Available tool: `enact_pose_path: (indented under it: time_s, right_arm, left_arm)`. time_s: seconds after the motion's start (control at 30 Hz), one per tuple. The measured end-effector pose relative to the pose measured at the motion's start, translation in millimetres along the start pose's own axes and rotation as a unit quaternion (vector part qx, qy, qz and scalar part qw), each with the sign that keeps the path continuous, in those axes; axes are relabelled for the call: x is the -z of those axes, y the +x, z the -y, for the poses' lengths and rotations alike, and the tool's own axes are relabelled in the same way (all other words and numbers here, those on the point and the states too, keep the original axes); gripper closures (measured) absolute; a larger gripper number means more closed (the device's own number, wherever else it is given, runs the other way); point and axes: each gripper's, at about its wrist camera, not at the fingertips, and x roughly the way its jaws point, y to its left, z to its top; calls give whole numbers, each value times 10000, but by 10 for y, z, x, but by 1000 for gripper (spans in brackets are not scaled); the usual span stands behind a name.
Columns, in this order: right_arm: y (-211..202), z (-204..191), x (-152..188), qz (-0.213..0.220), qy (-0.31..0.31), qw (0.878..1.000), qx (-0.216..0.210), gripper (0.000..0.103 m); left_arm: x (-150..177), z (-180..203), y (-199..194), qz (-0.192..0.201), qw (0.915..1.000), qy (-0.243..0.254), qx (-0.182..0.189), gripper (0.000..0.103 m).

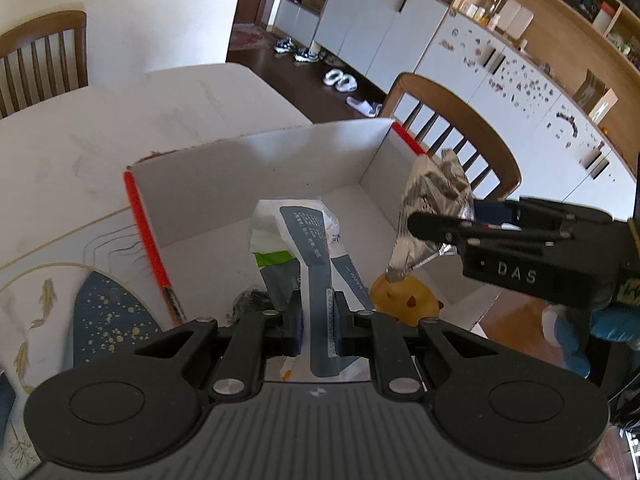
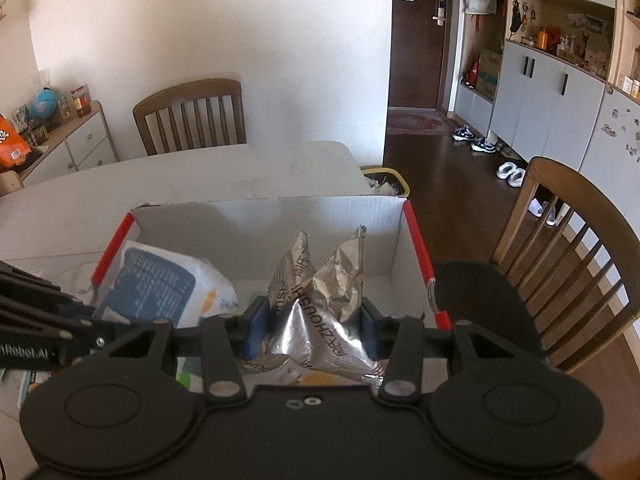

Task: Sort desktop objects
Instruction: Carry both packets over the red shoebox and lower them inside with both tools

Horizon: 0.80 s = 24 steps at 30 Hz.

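Soft daylight, sharp focus, strong fisheye bending (dark vignette at corners).

Wooden chair (image 2: 190, 118) behind table (image 2: 200, 176); second chair (image 2: 568, 256) right of table; yellow-rimmed bin (image 2: 386, 182), probably rubbish-filled, at table's far corner.

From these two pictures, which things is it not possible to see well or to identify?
- Yellow object, left wrist view: the silver snack bag and the box wall cover part of it; identity unclear.
- Dark thing on the box floor, left wrist view: half behind the tissue pack and left tongs.
- Box floor, right wrist view: hidden by the right tongs and both packages.
- Print on both packages: too small.
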Motion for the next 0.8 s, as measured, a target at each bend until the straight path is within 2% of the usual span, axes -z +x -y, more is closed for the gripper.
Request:
enact_pose_path:
  time_s: [0.5, 0.8]
  right_arm:
    - [508, 45, -92, -538, -258, 9982, -40, 57]
    - [783, 10, -73, -1115, -454, 9927, -121, 57]
  left_arm:
    - [-24, 49, 337, -410, 9990, 176, -97, 90]
    - [9, 28, 457, -585, 9980, 178, -187, 90]
